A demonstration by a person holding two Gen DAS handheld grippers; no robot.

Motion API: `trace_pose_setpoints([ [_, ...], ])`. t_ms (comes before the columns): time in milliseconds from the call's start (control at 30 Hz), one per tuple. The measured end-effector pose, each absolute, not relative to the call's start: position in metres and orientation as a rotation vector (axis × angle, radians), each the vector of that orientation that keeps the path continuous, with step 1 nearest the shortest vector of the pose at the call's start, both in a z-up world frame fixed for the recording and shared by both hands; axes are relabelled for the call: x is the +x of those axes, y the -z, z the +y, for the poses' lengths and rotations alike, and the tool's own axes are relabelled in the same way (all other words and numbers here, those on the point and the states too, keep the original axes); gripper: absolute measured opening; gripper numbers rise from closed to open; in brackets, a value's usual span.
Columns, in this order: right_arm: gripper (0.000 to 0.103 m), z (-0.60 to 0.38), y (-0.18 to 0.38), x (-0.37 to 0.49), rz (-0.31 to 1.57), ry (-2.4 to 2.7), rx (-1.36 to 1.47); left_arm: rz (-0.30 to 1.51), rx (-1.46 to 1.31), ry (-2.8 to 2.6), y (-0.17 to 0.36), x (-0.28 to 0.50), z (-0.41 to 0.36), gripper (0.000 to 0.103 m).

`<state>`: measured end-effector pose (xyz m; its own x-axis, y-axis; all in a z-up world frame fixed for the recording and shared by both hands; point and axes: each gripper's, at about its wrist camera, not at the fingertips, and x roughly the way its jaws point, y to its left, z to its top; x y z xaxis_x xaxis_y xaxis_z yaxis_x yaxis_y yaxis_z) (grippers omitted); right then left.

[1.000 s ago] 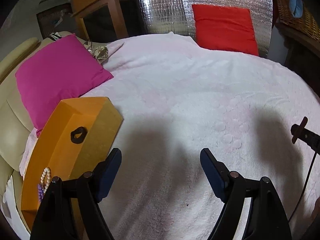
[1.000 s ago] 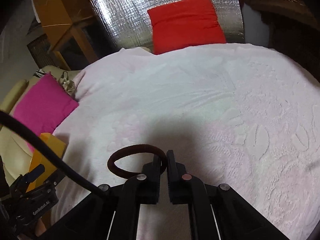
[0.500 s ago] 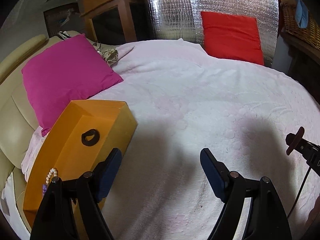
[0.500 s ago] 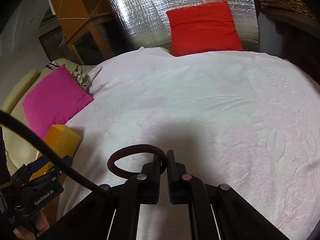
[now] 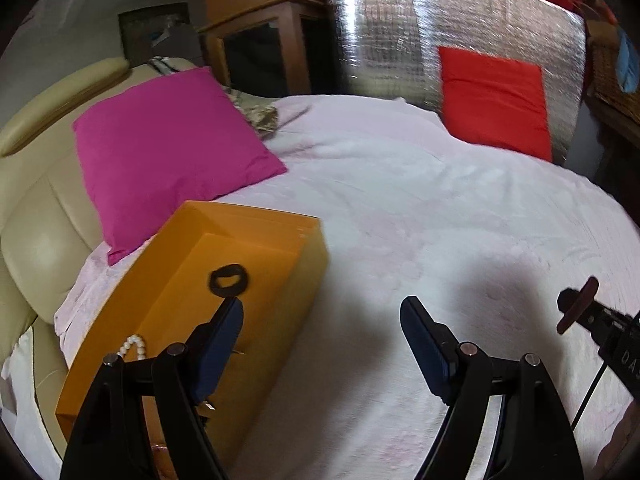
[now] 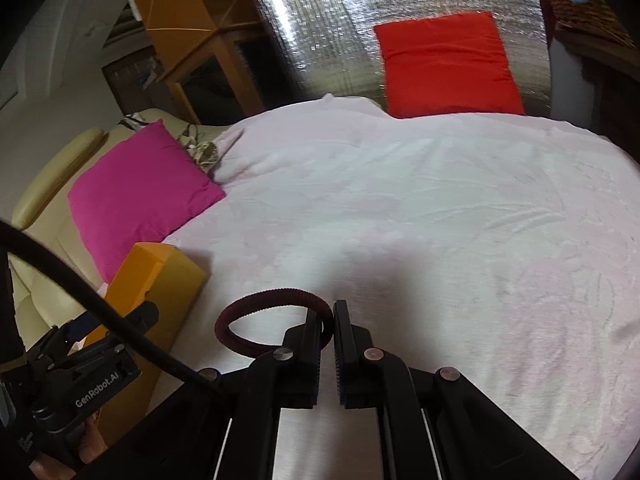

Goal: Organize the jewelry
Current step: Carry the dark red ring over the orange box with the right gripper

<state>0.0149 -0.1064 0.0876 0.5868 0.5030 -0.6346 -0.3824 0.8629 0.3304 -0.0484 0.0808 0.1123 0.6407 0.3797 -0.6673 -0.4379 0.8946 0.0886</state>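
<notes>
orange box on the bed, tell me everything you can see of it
The open-topped rectangular orange box, cardboard by its look with smooth matte walls, sits lidless on the pale pink bedspread at the bed's left edge, close by the magenta square cushion. Inside lie a black ring-shaped band on its floor and a string of white pearl-like beads nearer the camera. The left claw, open, hovers over its near corner, hiding part of it. Whether the cushion touches it is unclear.
</notes>
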Motion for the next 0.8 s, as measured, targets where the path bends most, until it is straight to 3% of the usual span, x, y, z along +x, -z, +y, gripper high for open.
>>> trace_pose_setpoints([
  [800, 0.006, 0.030, -0.116, -0.010, 0.775, -0.670, 0.020, 0.641, -0.286, -0.755, -0.130, -0.101, 0.194, 0.081],
])
